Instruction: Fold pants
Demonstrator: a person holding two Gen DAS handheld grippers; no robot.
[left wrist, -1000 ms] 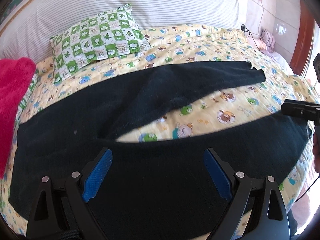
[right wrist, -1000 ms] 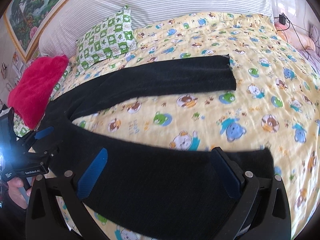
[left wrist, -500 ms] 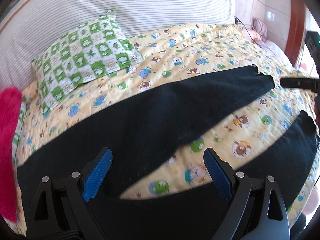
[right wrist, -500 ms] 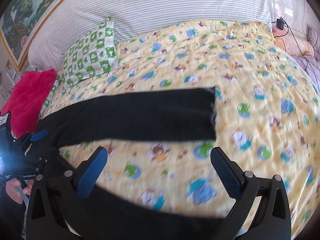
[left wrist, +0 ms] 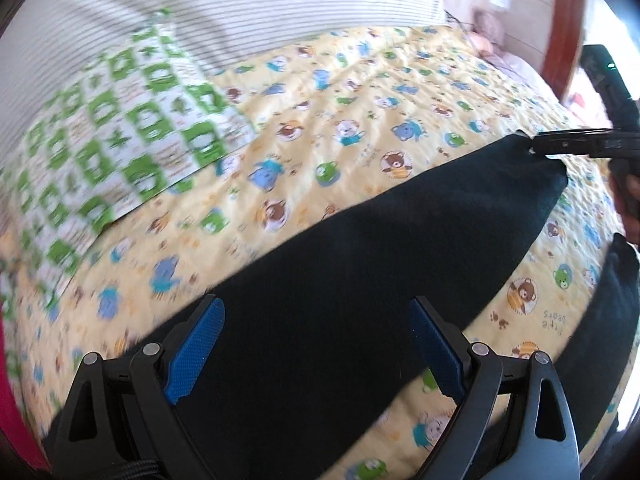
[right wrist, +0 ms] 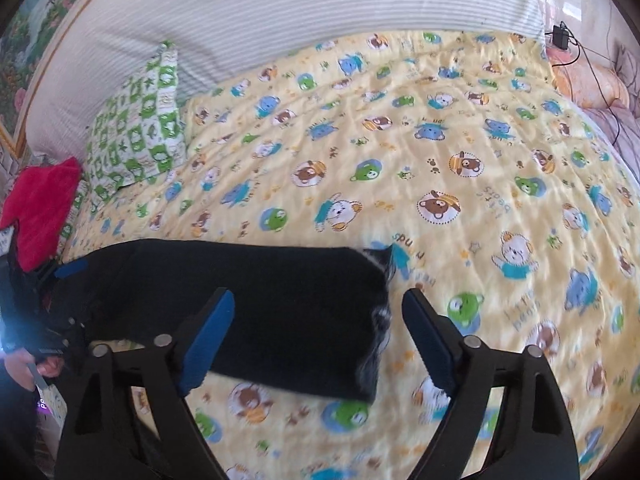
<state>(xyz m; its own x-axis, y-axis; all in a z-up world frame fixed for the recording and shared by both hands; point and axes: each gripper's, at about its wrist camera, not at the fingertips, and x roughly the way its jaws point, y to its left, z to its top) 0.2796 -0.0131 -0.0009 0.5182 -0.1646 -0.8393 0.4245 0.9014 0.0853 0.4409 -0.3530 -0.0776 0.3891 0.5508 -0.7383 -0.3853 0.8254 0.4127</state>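
While the dark fuzzy pants (left wrist: 360, 264) are lying spread over the quilted yellow bear-print bed (right wrist: 460, 152), the left gripper (left wrist: 316, 344) is hovering wide open, gripping nothing. The right gripper (right wrist: 318, 332), jaws just narrowing but still apart, is straddling a flat rectangular leg hem, not pinching it.

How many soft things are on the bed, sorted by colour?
Black pants: 1
Green checked pillow: 1
Red plush item: 1
Total: 3, all on the yellow bear-print cover.
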